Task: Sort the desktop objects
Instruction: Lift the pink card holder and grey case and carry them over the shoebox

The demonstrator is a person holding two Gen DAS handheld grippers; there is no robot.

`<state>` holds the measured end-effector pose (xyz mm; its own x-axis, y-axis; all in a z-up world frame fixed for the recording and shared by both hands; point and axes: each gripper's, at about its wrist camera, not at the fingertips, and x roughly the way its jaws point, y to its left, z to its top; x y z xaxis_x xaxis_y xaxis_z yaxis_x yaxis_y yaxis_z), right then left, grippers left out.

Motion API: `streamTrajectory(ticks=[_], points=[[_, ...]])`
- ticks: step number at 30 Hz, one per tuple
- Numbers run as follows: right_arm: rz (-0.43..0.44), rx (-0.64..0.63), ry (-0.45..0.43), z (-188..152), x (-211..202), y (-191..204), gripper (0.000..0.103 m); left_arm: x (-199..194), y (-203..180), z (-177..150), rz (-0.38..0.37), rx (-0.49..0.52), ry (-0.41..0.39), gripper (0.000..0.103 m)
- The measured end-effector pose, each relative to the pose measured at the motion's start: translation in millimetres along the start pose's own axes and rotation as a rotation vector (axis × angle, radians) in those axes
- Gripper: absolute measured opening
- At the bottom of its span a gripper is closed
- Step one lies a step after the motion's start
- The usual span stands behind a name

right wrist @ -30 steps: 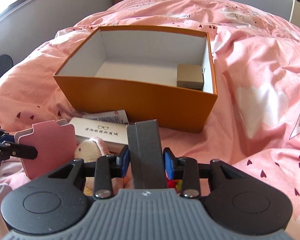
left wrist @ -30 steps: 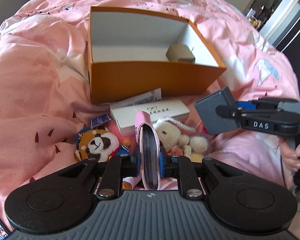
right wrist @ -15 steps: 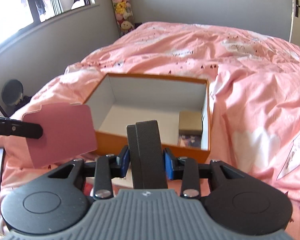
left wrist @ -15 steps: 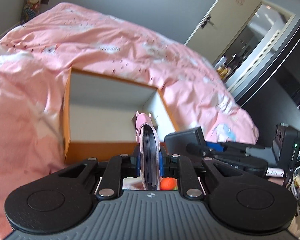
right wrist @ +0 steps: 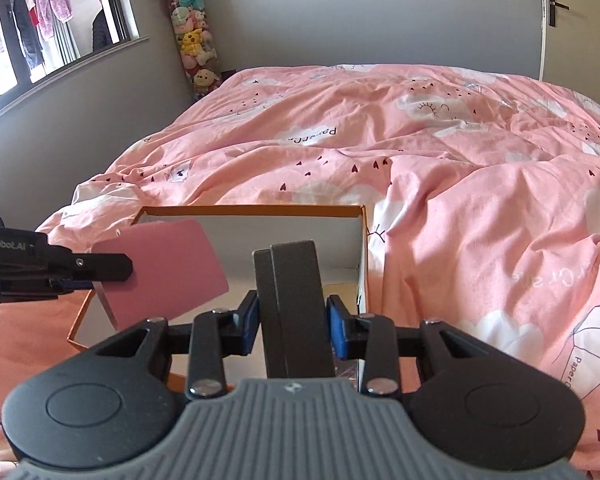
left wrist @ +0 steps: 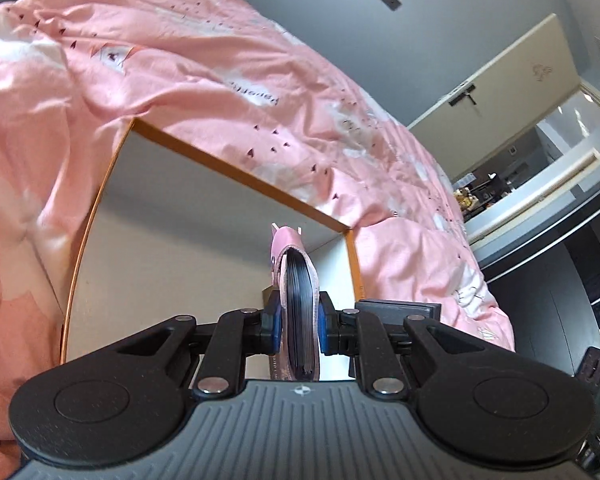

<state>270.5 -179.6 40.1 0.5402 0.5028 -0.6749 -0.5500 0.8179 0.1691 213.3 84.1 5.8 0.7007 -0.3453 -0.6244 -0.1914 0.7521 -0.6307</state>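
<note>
The left gripper [left wrist: 298, 324] has its blue pads clamped on a pink booklet [left wrist: 296, 304], held edge-on so that only its dark page edges and thin pink cover show; its lower end is cut off behind the gripper body. In the right wrist view the same booklet [right wrist: 160, 272] appears flat-faced at 9 o'clock, pinched by the left gripper [right wrist: 112, 268], whose rear runs out of frame; a sliver of the hand holding it shows at the left edge.

The right gripper [right wrist: 292, 316] squeezes a dark grey box [right wrist: 292, 304] standing upright between its blue pads; the box's base is hidden by the gripper housing. From the left wrist view only the top edge of that grey box [left wrist: 398, 310] peeks out at 3 o'clock, above the finger linkage.

Both held things hang over the open orange box [left wrist: 228, 168], white inside. Its near wall and most of its floor are blocked by the grippers. In the right wrist view, at the far right corner of the orange box [right wrist: 252, 210], a tan cardboard piece [right wrist: 342, 294] is partly visible, and something glossy beneath it is too obscured to identify.

The box rests on a rumpled pink duvet [right wrist: 440, 168]. At 11 o'clock a column of plush toys [right wrist: 190, 36] stands against the grey wall.
</note>
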Motion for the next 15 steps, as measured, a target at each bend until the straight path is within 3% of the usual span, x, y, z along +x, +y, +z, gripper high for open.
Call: streamTrajectory(ticks=[5,15], points=[[0.012,0.004,0.044,2,27,-5,0.038,42,23,0,0.046,-0.099,0.075,0.019],[0.021,-0.061,0.078,-3,56,-4,0.038,81,36,-16,0.100,-0.215,0.221,0.020]])
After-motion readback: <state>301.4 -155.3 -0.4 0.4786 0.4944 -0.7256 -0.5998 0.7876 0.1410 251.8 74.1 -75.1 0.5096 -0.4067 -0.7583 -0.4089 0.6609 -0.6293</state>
